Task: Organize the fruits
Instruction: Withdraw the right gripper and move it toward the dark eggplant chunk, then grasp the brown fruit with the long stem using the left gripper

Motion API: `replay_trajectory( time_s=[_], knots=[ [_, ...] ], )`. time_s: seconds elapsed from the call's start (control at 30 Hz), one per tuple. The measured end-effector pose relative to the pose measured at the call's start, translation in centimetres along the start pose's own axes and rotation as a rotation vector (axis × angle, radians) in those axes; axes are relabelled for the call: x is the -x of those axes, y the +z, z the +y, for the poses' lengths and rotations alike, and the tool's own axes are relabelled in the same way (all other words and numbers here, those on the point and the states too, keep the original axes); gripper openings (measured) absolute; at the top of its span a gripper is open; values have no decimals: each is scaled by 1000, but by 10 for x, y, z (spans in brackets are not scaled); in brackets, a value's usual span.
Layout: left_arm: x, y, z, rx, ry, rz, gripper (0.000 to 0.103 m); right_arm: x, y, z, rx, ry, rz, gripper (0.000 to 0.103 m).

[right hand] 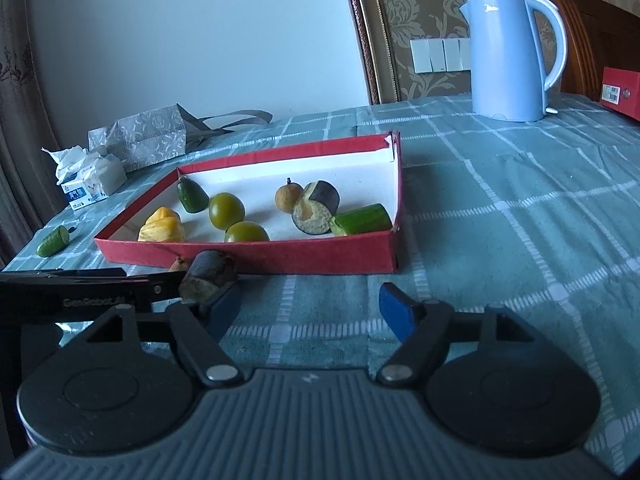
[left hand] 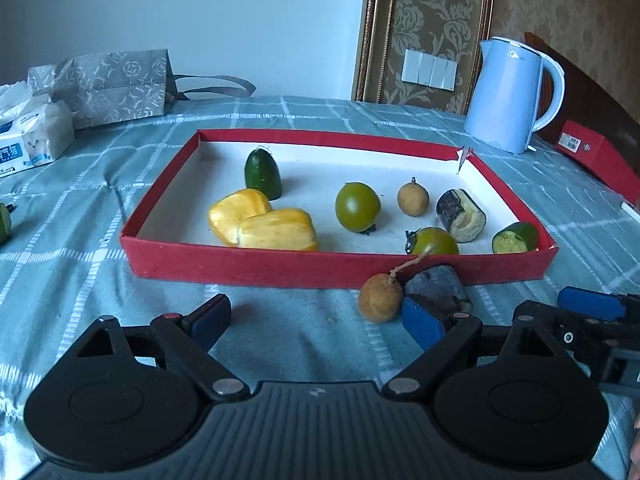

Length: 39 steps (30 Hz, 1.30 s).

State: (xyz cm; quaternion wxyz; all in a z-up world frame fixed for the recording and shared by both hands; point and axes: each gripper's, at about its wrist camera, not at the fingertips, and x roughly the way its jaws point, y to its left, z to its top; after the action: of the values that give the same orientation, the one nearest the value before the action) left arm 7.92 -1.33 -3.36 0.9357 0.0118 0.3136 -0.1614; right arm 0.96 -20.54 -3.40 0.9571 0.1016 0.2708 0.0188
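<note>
A red-walled tray [left hand: 280, 270] [right hand: 280, 254] holds yellow jackfruit pieces [left hand: 262, 224], a green cucumber end [left hand: 263, 174], two green round fruits [left hand: 357, 207], a brown longan [left hand: 413, 199], an eggplant piece [left hand: 460, 215] and a cucumber piece [left hand: 515, 237]. On the cloth before the tray lie a brown longan [left hand: 380, 297] and a dark eggplant piece [left hand: 438, 290] [right hand: 208, 272]. My left gripper [left hand: 316, 322] is open, its right fingertip beside the eggplant piece. My right gripper [right hand: 310, 310] is open, its left fingertip at that same piece. A cucumber piece [right hand: 53, 241] lies far left.
A blue kettle [left hand: 508, 96] [right hand: 512, 52] stands at the back right beside a red box [left hand: 600, 156]. A grey patterned bag [left hand: 116, 86] and a tissue pack [left hand: 32, 136] sit at the back left. A checked blue-green cloth [right hand: 500, 220] covers the table.
</note>
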Motion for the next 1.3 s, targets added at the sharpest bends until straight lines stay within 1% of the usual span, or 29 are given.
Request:
replay_trajectory(
  time_s=[0.13,0.2,0.3,0.37,0.43,0.47,0.5,0.53,0.67,0.77,0.83,0.9,1.0,1.13,1.23,1.3],
  knots=[
    [-4,0,-10,-45,25,8,93,0,0,0,-2,-5,-1,76],
    [-6,1,-14,-64,41,13,93,1,0,-1,-10,-16,-5,80],
    [-6,1,-16,-68,36,7,93,3,-1,-4,-32,-31,-17,82],
    [-6,1,-17,-72,30,5,89,6,-2,-7,-56,-45,-22,82],
    [-5,0,-20,-84,18,2,78,8,-3,-12,-85,-58,-33,83],
    [-5,0,-22,-95,25,-1,73,10,-4,-16,-103,-58,-39,83],
    [-4,-1,-25,-105,30,-8,62,10,-4,-19,-117,-58,-40,84],
    [-3,-1,-28,-111,28,-12,57,10,-4,-21,-132,-55,-37,84],
    [-4,0,-32,-113,23,-18,49,6,-5,-26,-157,-39,-17,84],
    [-3,-1,-33,-115,0,-21,37,6,-5,-26,-156,-36,-16,85],
    [-2,-2,-35,-128,-7,-23,26,5,-5,-26,-157,-34,-13,86],
    [-3,-2,-36,-132,-9,-25,26,5,-5,-26,-157,-33,-12,86],
    [-3,-2,-32,-113,-24,-25,26,5,-5,-25,-155,-31,-9,88],
    [1,-3,-25,-85,-20,-30,25,4,-5,-24,-149,-29,-5,90],
    [7,-6,-16,-61,-3,-37,25,4,-5,-24,-145,-29,-4,90],
    [10,-8,-6,-40,22,-34,26,4,-5,-22,-140,-30,-1,92]
  ],
)
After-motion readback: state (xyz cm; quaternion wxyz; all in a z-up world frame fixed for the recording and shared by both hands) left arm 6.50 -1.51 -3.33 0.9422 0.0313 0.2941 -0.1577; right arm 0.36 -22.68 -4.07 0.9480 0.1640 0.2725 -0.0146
